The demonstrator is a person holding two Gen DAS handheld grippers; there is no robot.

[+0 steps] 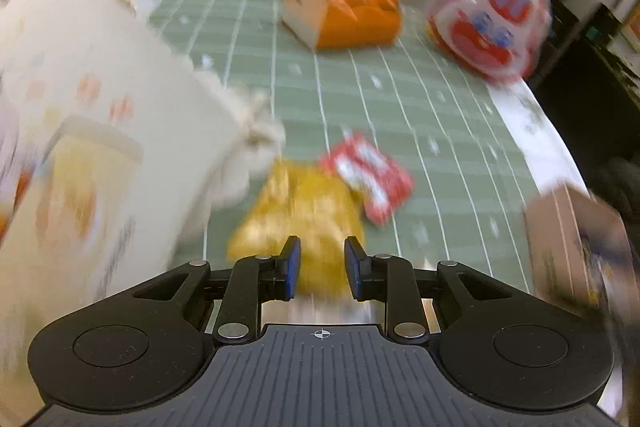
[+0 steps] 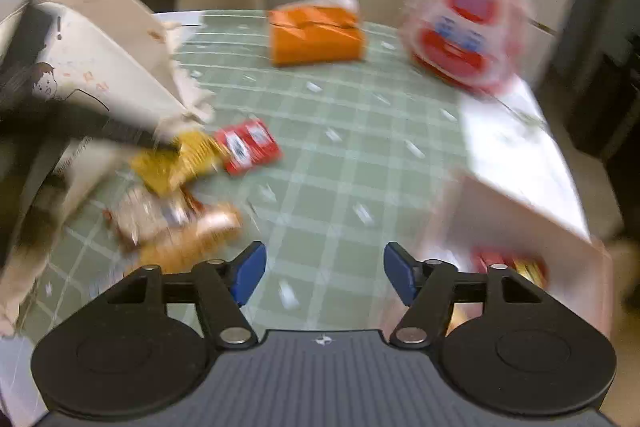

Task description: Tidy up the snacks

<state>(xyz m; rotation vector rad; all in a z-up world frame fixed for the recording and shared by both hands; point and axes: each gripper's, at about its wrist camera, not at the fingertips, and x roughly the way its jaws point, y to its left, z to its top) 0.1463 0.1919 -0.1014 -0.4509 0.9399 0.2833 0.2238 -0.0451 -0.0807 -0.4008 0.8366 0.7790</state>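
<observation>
Snacks mostly lie loose on the green checked table: a yellow packet and a red packet at centre, more wrappers at lower left of the right view. Left gripper hovers over the yellow packet, fingers narrowed but not pressing it. Right gripper is spread wide and empty. A pink box at lower right already holds some packets, so sorting looks barely begun.
</observation>
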